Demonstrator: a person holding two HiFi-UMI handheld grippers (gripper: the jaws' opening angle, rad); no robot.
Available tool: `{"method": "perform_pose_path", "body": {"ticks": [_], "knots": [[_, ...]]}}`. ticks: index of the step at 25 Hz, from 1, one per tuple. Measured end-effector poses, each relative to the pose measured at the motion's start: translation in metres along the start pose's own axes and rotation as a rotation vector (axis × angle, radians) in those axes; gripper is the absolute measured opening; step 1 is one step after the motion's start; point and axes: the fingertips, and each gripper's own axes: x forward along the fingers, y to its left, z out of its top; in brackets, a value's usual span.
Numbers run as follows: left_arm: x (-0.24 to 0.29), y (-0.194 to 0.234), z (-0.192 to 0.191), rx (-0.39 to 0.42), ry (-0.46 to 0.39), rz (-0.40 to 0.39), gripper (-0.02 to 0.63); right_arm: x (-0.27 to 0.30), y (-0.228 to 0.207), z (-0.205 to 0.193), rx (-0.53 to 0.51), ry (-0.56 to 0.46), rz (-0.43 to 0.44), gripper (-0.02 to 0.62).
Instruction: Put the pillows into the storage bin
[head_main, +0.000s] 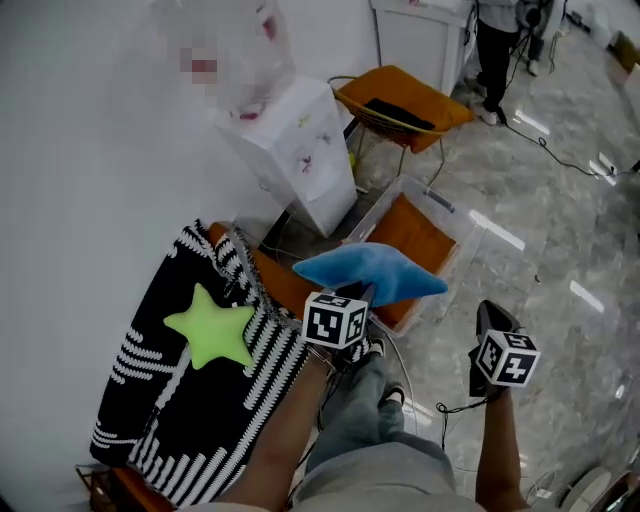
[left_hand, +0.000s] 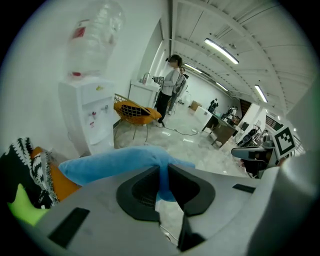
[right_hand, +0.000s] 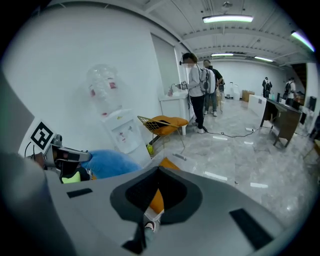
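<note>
Marble floor (head_main: 560, 250): clear storage bin (head_main: 445, 205) lies open, orange pillow (head_main: 415, 235) inside | blue pillow (head_main: 370, 272) is pinched by left gripper (left_hand: 164, 182), near bin rim | right gripper (right_hand: 158, 187) is closed, empty | release is advised once pillow is centred over bin.

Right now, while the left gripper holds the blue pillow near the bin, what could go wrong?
1. The left gripper pinches only a thin fold of the blue pillow, so it may slip free early and land on the floor.
2. The storage bin already holds an orange pillow, and the blue one looks wide; it may catch on the rim and hang out.
</note>
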Motion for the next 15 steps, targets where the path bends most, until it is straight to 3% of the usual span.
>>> {"method": "perform_pose_path", "body": {"ticks": [5, 15], "knots": [[0.066, 0.022, -0.001, -0.001, 0.075, -0.047, 0.049, 0.046, -0.009, -0.006, 0.007, 0.06, -0.029, 0.002], [0.224, 0.089, -0.043, 0.02, 0.179, -0.078, 0.052, 0.163, -0.041, -0.064, 0.089, 0.141, -0.067, 0.002]]}}
